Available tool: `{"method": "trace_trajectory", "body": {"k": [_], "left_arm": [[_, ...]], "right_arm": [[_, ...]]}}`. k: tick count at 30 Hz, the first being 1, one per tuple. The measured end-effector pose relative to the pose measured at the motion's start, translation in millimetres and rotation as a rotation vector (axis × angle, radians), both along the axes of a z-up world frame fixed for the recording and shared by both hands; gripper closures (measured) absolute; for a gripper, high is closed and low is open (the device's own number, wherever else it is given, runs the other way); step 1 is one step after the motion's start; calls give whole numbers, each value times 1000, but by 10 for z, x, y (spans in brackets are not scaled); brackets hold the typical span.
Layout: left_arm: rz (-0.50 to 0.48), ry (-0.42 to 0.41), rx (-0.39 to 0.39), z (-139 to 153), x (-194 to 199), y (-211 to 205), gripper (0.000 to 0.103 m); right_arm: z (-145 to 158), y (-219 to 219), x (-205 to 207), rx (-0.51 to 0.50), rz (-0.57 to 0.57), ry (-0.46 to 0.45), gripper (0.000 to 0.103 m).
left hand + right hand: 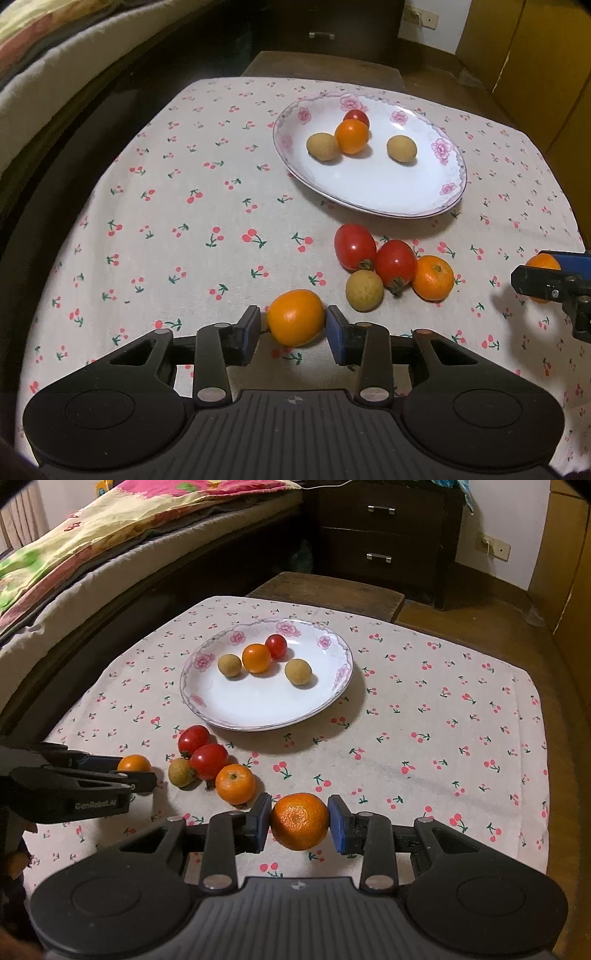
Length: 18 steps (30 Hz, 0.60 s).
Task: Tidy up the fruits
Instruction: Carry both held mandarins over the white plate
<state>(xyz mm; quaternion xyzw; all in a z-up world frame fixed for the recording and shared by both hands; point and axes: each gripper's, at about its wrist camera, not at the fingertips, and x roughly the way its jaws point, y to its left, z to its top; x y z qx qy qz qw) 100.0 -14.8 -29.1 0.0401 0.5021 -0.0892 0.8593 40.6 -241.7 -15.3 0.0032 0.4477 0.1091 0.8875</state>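
Observation:
My left gripper [293, 326] stands low over the cloth with a small orange [295, 317] between its blue pads; the right pad touches it and a thin gap shows at the left pad. My right gripper [299, 819] is shut on a mandarin [299, 821] held just above the cloth; in the left wrist view it sits at the right edge [543, 277]. A flowered white plate [258, 705] holds a cherry tomato, an orange and two longans. On the cloth in front of the plate lie two red tomatoes [207, 758], a longan [181, 772] and a mandarin [235, 783].
The low table wears a cherry-print cloth [424, 716]. A bed [92, 554] runs along the left side, a wooden stool [325, 590] stands behind the table and a dark drawer chest [380, 535] beyond it. The left gripper [129, 771] is close to the loose fruit.

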Motion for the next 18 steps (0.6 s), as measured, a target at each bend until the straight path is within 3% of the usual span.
{"method": "trace_trajectory", "body": {"k": [3, 6, 11, 14, 18], "left_arm": [[5, -14, -17, 85, -32, 58, 59], [-1, -12, -62, 164, -63, 98, 70], [-12, 15, -76, 161, -55, 68, 67], [-23, 17, -56, 81, -27, 6, 57], [-8, 33, -18, -49, 56, -80, 61]], "right_arm": [[31, -13, -59, 3, -8, -3, 69], [85, -27, -137, 5, -18, -5, 69], [153, -43, -161, -15, -49, 8, 69], [187, -27, -158, -23, -36, -5, 69], [128, -76, -161, 2, -31, -1, 69]]}}
